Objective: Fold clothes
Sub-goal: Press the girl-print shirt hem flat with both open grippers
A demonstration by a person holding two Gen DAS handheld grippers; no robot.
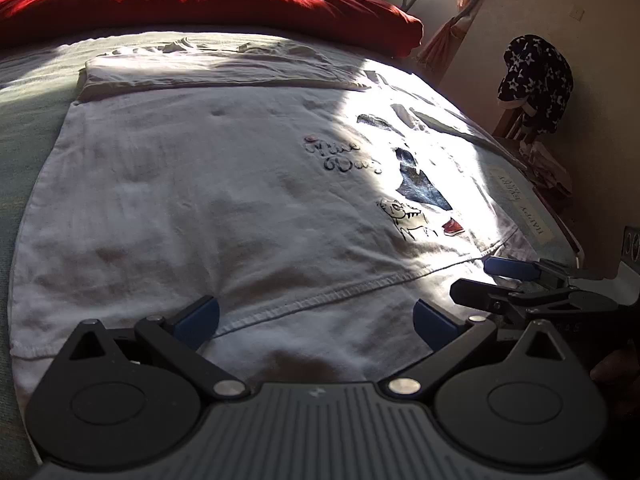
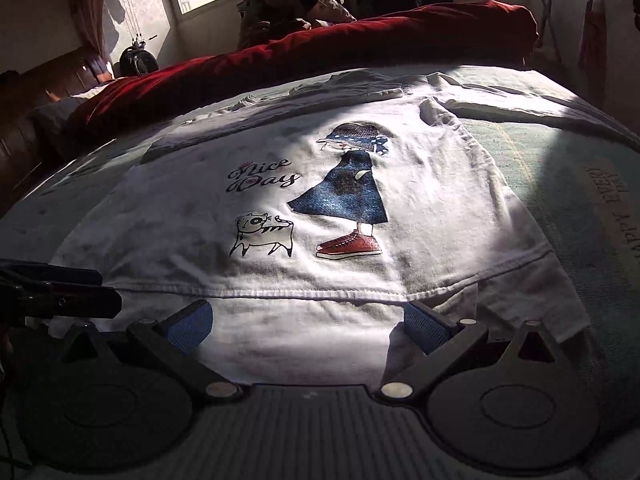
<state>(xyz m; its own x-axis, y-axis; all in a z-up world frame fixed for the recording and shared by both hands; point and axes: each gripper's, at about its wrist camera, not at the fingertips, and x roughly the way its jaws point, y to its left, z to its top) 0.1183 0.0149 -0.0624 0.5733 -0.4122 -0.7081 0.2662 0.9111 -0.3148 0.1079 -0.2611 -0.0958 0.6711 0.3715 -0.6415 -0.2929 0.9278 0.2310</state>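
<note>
One white T-shirt [image 2: 320, 208], printed with "Nice Day", a cat and a figure in a blue dress, lies spread print-up on the bed [image 2: 592, 216], its hem toward the bed's near edge and its collar end toward the red duvet [image 2: 304, 40] bunched along the far edge. Sleeve on the far left side [image 1: 216, 74] appears turned in across the body; the other sleeve [image 2: 500, 108] lies out toward the bed's right edge, so the garment reads as partly folded, though whether a fold is being made or undone cannot be settled. Two grippers at the hem: left gripper [image 1: 316, 316], jaws spread wide, blue pads either side of the hem seam, holding nothing; right gripper [image 2: 308, 326], likewise spread, its right pad resting at a rumpled lap of cloth near the near-right corner of the shirt, no fabric pinched between the fingers. Each gripper's tip shows at the edge of the other's view, so they stand just beside each other along the near edge. Step in hand, by judgement: taking the hem. Next move calls for both pairs of jaws to close on the hem's full thickness, with even tension so the cloth does not skew. One person [image 2: 280, 4] sits beyond the duvet.
</note>
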